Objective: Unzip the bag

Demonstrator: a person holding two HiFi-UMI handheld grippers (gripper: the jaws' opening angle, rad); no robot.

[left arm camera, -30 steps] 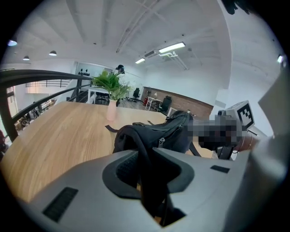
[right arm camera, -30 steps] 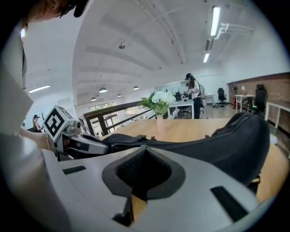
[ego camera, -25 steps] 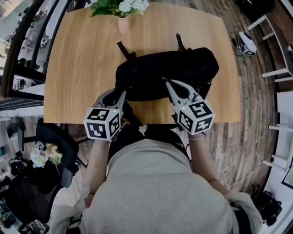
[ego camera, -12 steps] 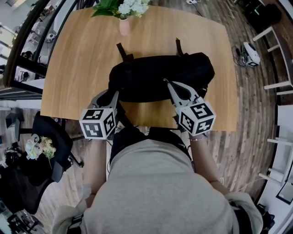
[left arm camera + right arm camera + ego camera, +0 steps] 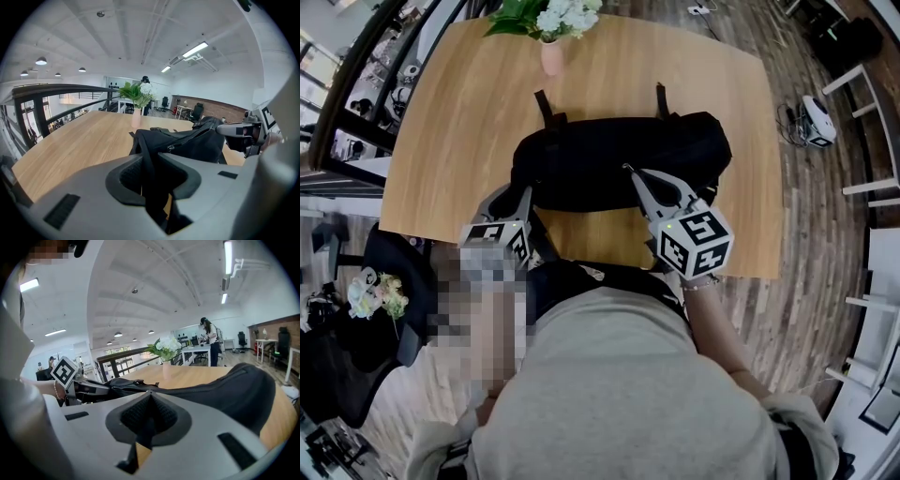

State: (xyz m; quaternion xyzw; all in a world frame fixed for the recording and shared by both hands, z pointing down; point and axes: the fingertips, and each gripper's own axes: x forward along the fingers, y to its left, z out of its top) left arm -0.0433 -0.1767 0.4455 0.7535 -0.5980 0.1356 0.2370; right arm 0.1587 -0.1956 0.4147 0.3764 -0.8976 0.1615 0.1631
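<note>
Bag (image 5: pixel 619 159), black, lies lengthwise across the middle of the wooden table (image 5: pixel 459 122), its strap (image 5: pixel 146 173) clamped in the left gripper (image 5: pixel 517 193) above the table's near edge, while the right gripper (image 5: pixel 630 172), jaws pressed together, meets it farther along that edge.

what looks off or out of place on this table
Nothing stands out. The black fabric bag lies flat across the light wooden table, and the pink vase of white flowers stands upright at its far edge. The left gripper grips one black bag strap in its jaws; nothing looks spilled or torn.
</note>
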